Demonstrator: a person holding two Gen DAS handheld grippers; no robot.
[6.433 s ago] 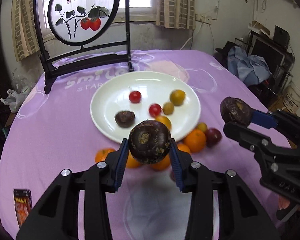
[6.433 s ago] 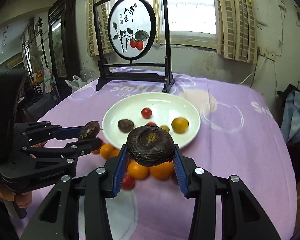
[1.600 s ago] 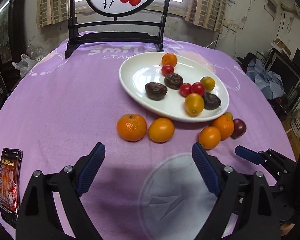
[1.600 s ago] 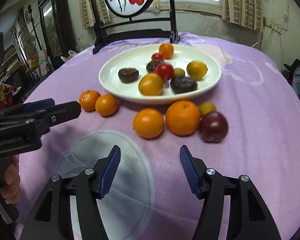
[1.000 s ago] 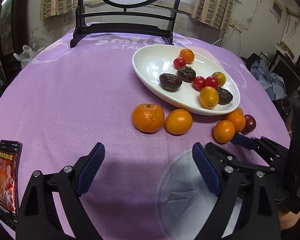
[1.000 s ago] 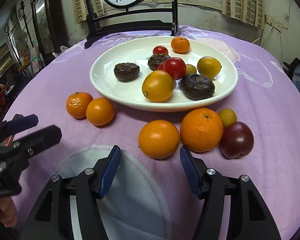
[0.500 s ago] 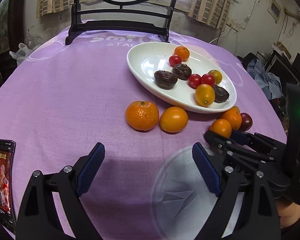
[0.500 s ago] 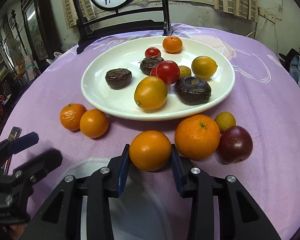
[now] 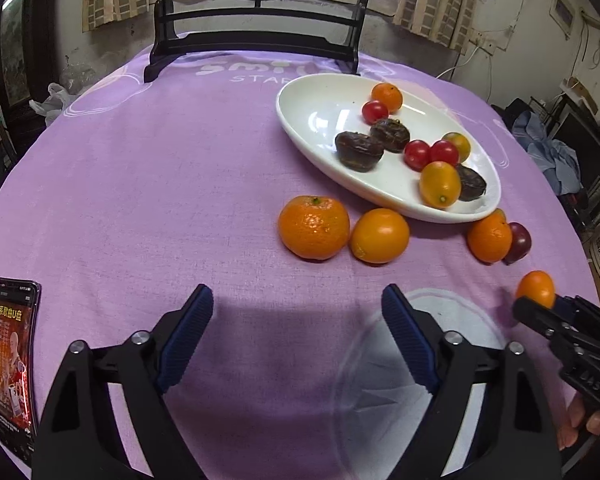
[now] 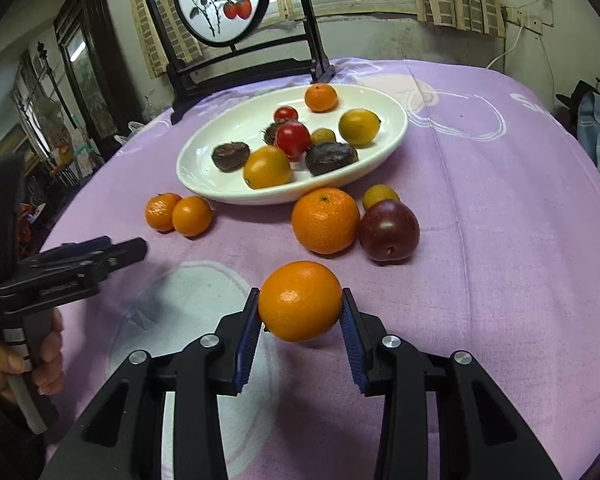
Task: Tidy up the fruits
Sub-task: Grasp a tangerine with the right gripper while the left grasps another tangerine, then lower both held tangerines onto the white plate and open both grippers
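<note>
Fruits are partly gathered: the white plate (image 10: 392,136) already carries tomatoes, dark passion fruits and small citrus, while several pieces lie on the purple-clothed desk (image 10: 500,240) just beside its near rim. The right gripper (image 10: 300,320) has its fingers clamped on a smooth orange (image 10: 300,300), which appears lifted off the cloth, so the step in hand looks like carrying this piece to the plate. The next move calls for a lift over the large mandarin (image 10: 325,220) and dark plum (image 10: 389,230) to a bare patch of plate. The left gripper (image 9: 296,336) hovers with fingers spread wide, empty, facing two oranges (image 9: 342,229).
</note>
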